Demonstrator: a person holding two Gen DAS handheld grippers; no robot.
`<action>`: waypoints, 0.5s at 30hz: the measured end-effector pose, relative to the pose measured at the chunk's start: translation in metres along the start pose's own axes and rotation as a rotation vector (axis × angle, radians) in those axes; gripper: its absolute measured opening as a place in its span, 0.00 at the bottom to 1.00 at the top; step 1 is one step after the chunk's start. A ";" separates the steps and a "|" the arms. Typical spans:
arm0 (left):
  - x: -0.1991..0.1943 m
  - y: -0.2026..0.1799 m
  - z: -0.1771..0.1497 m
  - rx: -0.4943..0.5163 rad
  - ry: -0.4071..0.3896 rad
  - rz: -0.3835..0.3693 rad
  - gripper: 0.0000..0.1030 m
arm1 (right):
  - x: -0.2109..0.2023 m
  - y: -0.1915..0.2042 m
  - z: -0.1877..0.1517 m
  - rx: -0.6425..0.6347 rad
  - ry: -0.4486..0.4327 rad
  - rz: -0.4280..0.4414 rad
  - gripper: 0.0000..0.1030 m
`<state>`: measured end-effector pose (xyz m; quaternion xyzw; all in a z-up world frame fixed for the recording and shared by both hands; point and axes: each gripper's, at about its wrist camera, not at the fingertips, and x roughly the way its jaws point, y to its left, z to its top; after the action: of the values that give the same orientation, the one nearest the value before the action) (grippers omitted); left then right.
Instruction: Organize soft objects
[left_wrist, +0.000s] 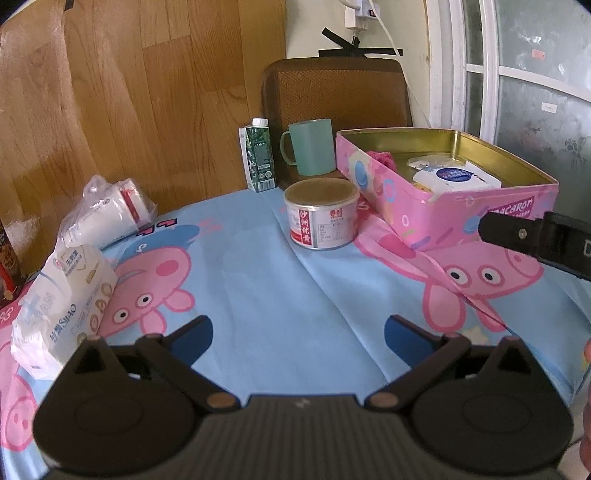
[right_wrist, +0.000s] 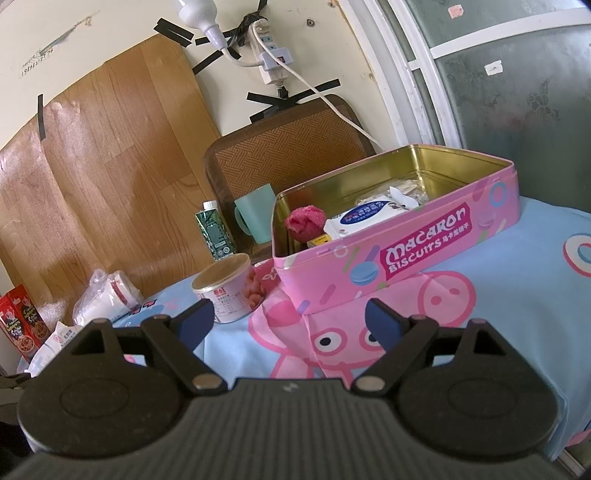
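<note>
A pink macaron biscuit tin (left_wrist: 476, 218) (right_wrist: 406, 258) stands open at the right. Inside lie a red fluffy ball (right_wrist: 304, 221) (left_wrist: 384, 158), a white wipes pack (right_wrist: 369, 216) (left_wrist: 456, 177) and other small packets. On the left lie a white tissue pack (left_wrist: 62, 310) (right_wrist: 48, 347) and a clear bag of white cotton pads (left_wrist: 107, 210) (right_wrist: 105, 299). My left gripper (left_wrist: 297, 336) hovers open over the cloth, nothing between its fingers. My right gripper (right_wrist: 290, 321) is open in front of the tin, holding nothing; its finger (left_wrist: 517, 234) shows at the right edge of the left wrist view.
A round can (left_wrist: 321, 214) (right_wrist: 231, 288) stands left of the tin. Behind it are a green carton (left_wrist: 258, 158) (right_wrist: 216, 229) and a teal mug (left_wrist: 310, 147) (right_wrist: 256, 214). Red snack packets (right_wrist: 22, 325) stand far left. A blue cartoon tablecloth (left_wrist: 258, 288) covers the table.
</note>
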<state>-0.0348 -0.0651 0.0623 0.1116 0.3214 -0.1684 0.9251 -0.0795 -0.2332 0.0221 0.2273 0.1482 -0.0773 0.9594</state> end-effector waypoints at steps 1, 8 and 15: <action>0.000 -0.001 0.000 0.003 0.000 0.001 1.00 | 0.000 0.000 -0.001 0.000 0.000 0.000 0.88; 0.002 -0.003 -0.001 0.023 0.013 -0.003 1.00 | 0.003 0.001 -0.001 -0.002 0.005 0.004 0.88; 0.006 -0.006 -0.003 0.028 0.035 -0.005 1.00 | 0.003 0.000 -0.001 0.000 0.006 0.006 0.88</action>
<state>-0.0345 -0.0708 0.0553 0.1264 0.3354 -0.1734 0.9173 -0.0773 -0.2332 0.0203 0.2277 0.1505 -0.0737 0.9592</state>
